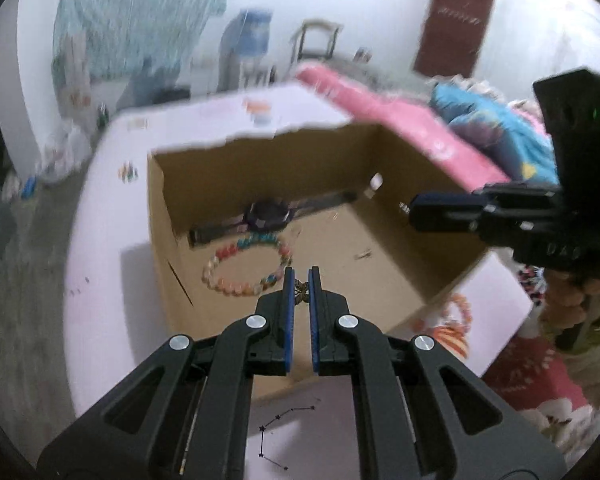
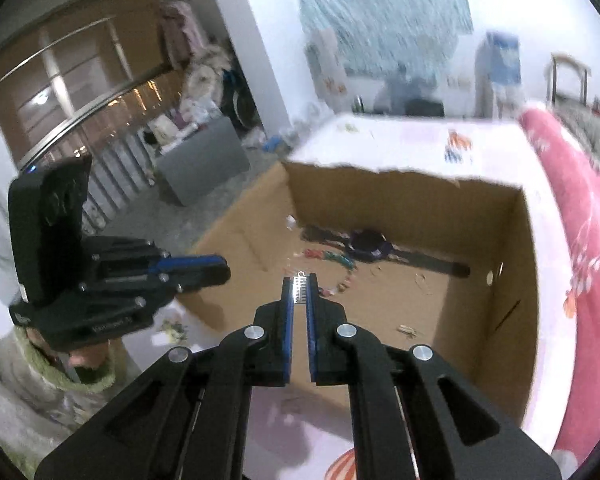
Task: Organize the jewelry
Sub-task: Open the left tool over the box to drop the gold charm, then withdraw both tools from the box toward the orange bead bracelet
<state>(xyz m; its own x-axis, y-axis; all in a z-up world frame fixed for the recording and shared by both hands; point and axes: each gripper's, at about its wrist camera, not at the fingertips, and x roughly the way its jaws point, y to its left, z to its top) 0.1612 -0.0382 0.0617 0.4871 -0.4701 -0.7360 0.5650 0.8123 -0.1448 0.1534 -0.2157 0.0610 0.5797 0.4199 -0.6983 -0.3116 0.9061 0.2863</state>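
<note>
- Left wrist view: the left gripper (image 1: pixel 301 280) clenches a small bronze butterfly charm (image 1: pixel 301 293) over the near side of the box (image 1: pixel 412 280).
- On the box floor lie a bead bracelet (image 1: pixel 246 264) and, behind it, a dark watch (image 1: pixel 268 212).
- The right gripper (image 2: pixel 300 286) pinches a small silver comb clip (image 2: pixel 300 289) above the box.

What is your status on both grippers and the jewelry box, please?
Left gripper shut on butterfly charm, above box. Right gripper shut on silver clip. Bracelet and watch already in box. Nothing in the way.
</note>
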